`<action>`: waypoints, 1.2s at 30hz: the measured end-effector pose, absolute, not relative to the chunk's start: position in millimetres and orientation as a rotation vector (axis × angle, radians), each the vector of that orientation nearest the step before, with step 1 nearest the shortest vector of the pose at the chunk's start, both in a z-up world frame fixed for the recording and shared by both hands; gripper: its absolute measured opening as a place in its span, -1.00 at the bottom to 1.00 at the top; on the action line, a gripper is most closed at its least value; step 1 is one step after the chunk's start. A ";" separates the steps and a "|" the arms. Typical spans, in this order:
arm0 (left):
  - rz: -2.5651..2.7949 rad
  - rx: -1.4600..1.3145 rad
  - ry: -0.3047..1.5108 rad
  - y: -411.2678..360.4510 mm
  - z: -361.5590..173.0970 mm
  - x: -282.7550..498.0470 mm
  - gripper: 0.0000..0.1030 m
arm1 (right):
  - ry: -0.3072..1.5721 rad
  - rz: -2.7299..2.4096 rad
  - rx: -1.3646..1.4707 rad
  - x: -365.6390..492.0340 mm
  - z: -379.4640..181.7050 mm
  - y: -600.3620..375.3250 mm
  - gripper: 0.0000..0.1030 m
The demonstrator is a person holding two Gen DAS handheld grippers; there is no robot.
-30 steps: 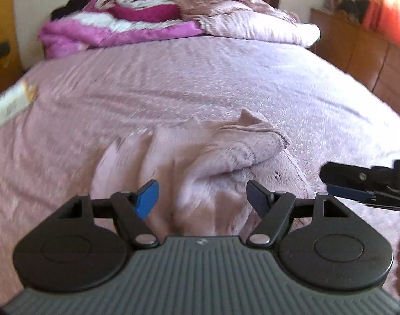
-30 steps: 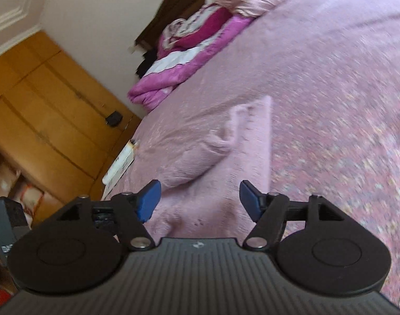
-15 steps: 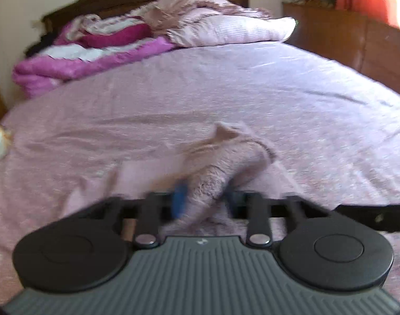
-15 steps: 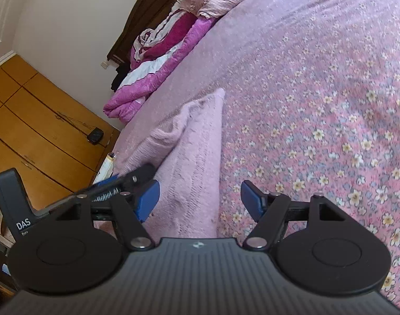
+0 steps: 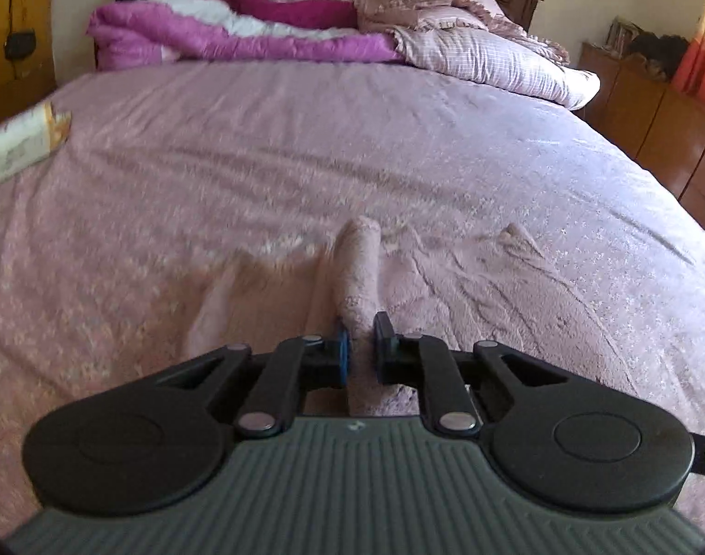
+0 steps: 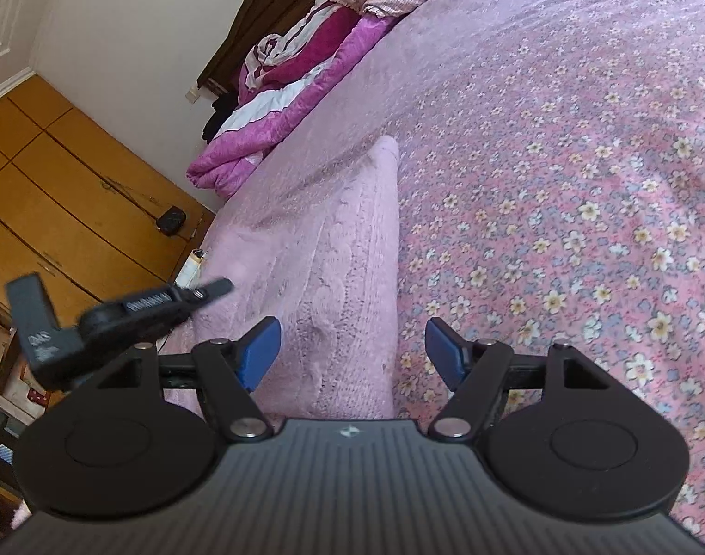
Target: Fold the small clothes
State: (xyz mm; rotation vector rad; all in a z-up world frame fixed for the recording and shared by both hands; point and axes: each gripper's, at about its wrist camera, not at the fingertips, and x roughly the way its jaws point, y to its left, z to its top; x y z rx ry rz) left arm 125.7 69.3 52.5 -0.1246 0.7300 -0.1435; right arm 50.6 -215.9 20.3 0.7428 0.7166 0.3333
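A small pale pink knit garment [image 5: 468, 286] lies spread on the pink floral bedspread [image 5: 306, 148]. My left gripper [image 5: 361, 347] has a raised ridge of this cloth pinched between its blue pads, and its jaws are still closing. In the right wrist view the garment [image 6: 334, 249] runs away from the camera as a long strip. My right gripper [image 6: 352, 351] hovers open over the strip's near end, one pad above the cloth and the other above the bedspread [image 6: 560, 185]. The left gripper [image 6: 213, 287] shows at the strip's left side.
A folded magenta and white blanket [image 5: 241, 32] and a pink pillow [image 5: 491, 55] lie at the head of the bed. A white box [image 5: 15, 148] rests near the left edge. Wooden cabinets [image 5: 652, 111] stand on the right, a wardrobe [image 6: 52, 194] on the left.
My left gripper went from wide open to pinched on a fold of the garment and moved with it. The bunched cloth now lies flatter. The right gripper sank closer, still open.
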 end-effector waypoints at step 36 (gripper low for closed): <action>-0.281 -0.373 0.575 92.4 79.6 84.9 -0.52 | 0.711 0.289 0.670 34.9 22.1 -220.2 0.47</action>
